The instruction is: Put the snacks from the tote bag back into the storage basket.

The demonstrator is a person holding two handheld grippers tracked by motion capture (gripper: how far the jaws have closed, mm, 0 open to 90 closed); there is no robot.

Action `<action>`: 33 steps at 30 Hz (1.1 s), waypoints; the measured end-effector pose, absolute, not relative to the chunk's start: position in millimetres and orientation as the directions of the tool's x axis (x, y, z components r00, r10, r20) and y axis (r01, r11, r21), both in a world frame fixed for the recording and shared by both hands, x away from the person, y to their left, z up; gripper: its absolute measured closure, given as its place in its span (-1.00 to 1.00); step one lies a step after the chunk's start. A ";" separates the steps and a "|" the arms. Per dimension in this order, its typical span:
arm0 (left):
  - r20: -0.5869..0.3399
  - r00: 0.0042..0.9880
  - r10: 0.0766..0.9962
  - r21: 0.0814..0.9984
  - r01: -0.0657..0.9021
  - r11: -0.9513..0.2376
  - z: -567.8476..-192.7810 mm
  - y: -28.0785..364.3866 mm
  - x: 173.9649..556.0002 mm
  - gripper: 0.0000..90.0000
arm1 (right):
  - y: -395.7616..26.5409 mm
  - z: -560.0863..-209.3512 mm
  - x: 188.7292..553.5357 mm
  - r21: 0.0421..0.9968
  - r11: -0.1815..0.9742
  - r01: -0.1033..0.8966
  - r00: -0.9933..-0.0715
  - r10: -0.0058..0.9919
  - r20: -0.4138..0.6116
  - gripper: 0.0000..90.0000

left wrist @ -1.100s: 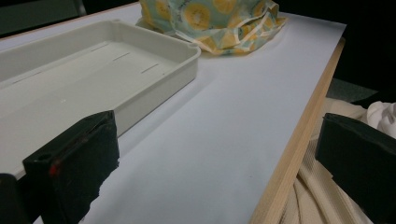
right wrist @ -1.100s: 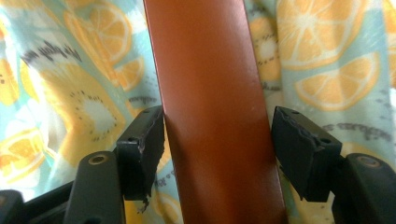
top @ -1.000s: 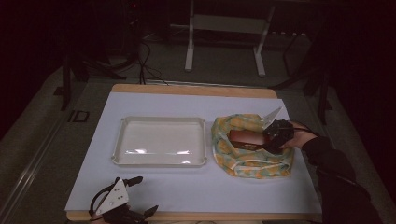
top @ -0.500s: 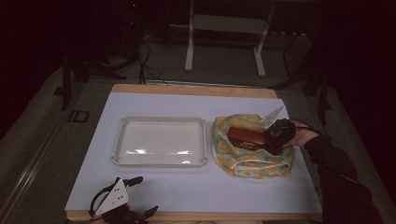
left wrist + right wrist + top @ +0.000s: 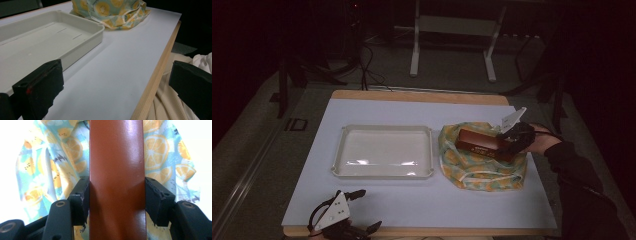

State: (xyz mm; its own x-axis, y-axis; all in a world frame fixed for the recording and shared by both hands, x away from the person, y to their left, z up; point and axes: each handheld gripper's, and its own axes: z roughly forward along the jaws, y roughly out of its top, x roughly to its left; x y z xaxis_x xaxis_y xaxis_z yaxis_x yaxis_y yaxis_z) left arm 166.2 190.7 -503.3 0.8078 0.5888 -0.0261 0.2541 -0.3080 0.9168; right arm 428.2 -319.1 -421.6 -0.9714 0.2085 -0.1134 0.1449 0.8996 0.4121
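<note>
Since a second ago the right gripper (image 5: 506, 140) has closed its jaws on one end of the brown box (image 5: 480, 143) and begun raising it off the fruit-print bag (image 5: 482, 172), likely for the tray (image 5: 339, 150), while the left gripper (image 5: 362, 210), jaws open, waits at the surface's (image 5: 412, 205) near edge.

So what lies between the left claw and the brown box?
In the high view, bare white table cover and the empty white tray lie between the left claw and the brown box, which sits above the fruit-print cloth.
</note>
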 end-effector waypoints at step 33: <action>-0.029 0.816 0.578 0.919 0.249 -0.306 -502.9 189.8 166.1 -1.00 | -277.6 -358.6 419.9 0.404 0.914 0.038 -0.971 0.129 -0.201 -0.04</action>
State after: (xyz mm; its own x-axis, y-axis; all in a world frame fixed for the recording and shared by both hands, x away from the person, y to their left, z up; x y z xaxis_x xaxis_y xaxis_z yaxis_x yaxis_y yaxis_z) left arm 166.1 189.8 -502.9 0.8156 0.5778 -0.0290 0.2495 -0.3060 0.9188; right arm 419.9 -277.6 -358.6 -0.9711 0.1288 -0.2011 0.0376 0.9140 0.4040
